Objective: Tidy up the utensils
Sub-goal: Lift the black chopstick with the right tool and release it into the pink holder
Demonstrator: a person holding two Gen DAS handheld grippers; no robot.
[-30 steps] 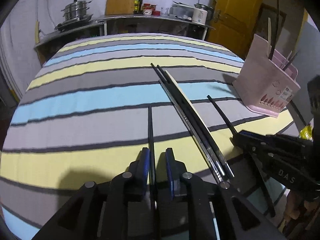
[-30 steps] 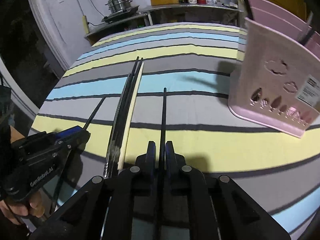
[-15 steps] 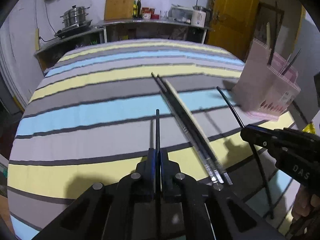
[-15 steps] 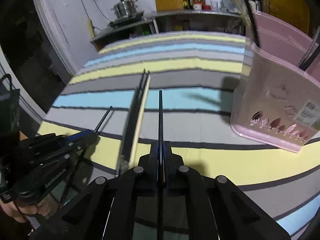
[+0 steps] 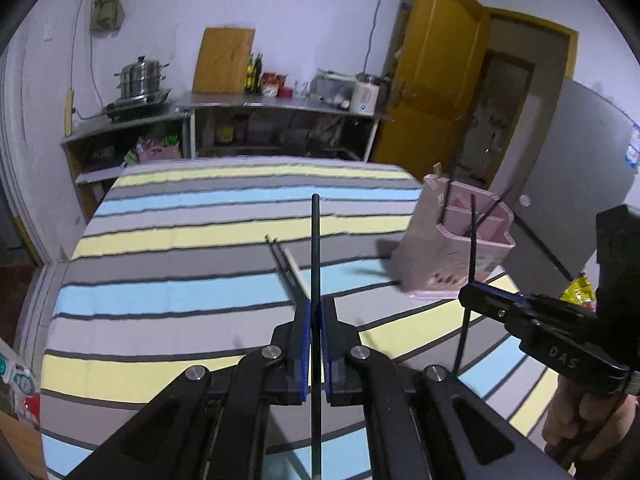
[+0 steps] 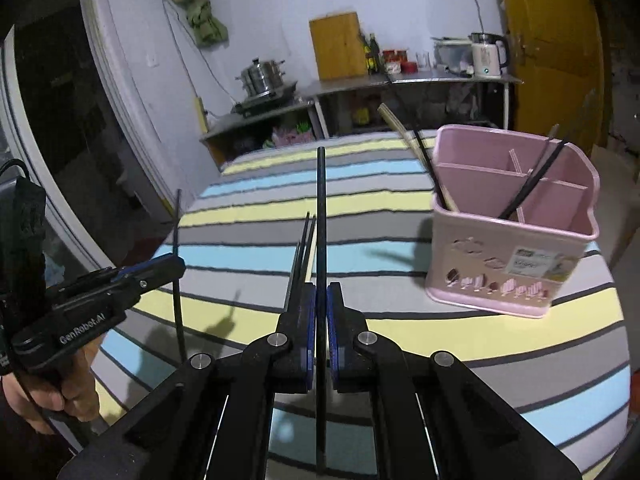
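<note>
My left gripper point(image 5: 315, 308) is shut on a black chopstick point(image 5: 315, 248), held above the striped table point(image 5: 180, 296). My right gripper point(image 6: 321, 292) is shut on another black chopstick point(image 6: 321, 216), also lifted off the cloth. Each gripper shows in the other's view, the right gripper point(image 5: 468, 295) at the right and the left gripper point(image 6: 178, 264) at the left. A pink divided utensil holder point(image 6: 508, 264) stands on the right side of the table with a few chopsticks in it. Several chopsticks point(image 6: 302, 248) still lie together on the cloth mid-table.
A counter point(image 5: 280, 104) with a steamer pot, cutting board, bottles and a kettle stands behind the table. A yellow door point(image 5: 432, 80) is at the back right. A hand point(image 6: 36, 396) holds the left gripper's handle.
Both grippers closed on a chopstick each and lifted them up off the table. The table and holder now sit lower and farther in both views.
</note>
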